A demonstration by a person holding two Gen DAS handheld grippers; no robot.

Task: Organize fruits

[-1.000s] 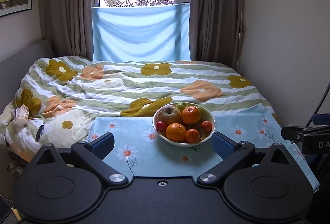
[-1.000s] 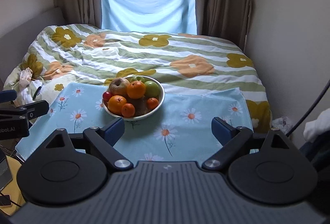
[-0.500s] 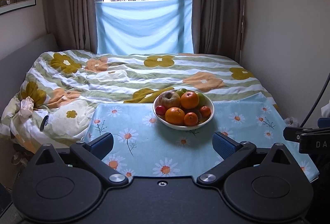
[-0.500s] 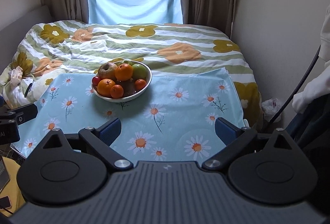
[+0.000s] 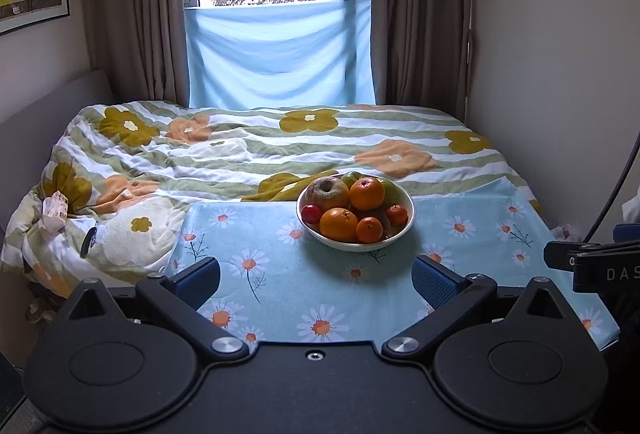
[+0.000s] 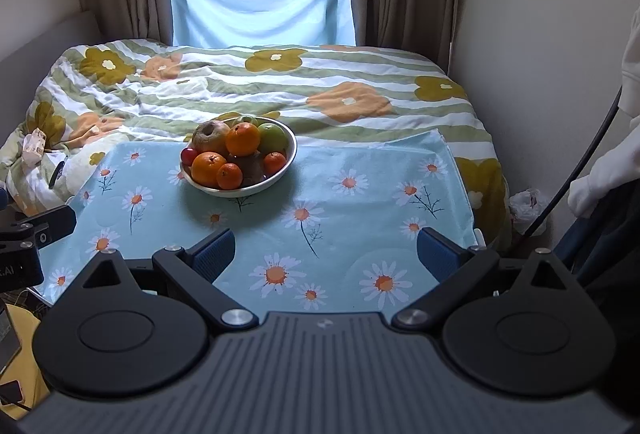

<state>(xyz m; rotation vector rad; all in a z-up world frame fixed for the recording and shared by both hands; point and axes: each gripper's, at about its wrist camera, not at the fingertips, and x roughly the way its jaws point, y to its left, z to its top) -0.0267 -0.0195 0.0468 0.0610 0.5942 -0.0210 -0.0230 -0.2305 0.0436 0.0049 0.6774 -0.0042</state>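
Note:
A white bowl (image 5: 406, 230) full of fruit stands on a light-blue daisy cloth (image 5: 264, 246) over the near end of a bed. It holds oranges (image 5: 338, 224), a brownish apple (image 5: 325, 192), green apples and a small red fruit (image 5: 311, 213). The bowl also shows in the right wrist view (image 6: 280, 176), left of centre. My left gripper (image 5: 316, 280) is open and empty, well short of the bowl. My right gripper (image 6: 326, 252) is open and empty, near the cloth's front edge, to the right of the bowl.
The bed has a flowered striped duvet (image 5: 280, 150). A wall runs along the right side (image 6: 540, 34). Curtains and a window with a blue sheet (image 5: 280, 54) are at the far end. The other gripper shows at each view's edge (image 5: 592, 266).
Both grippers have pulled back and risen, so the bowl looks farther away and more of the daisy cloth shows. Both stay open and empty. The fruit has not moved.

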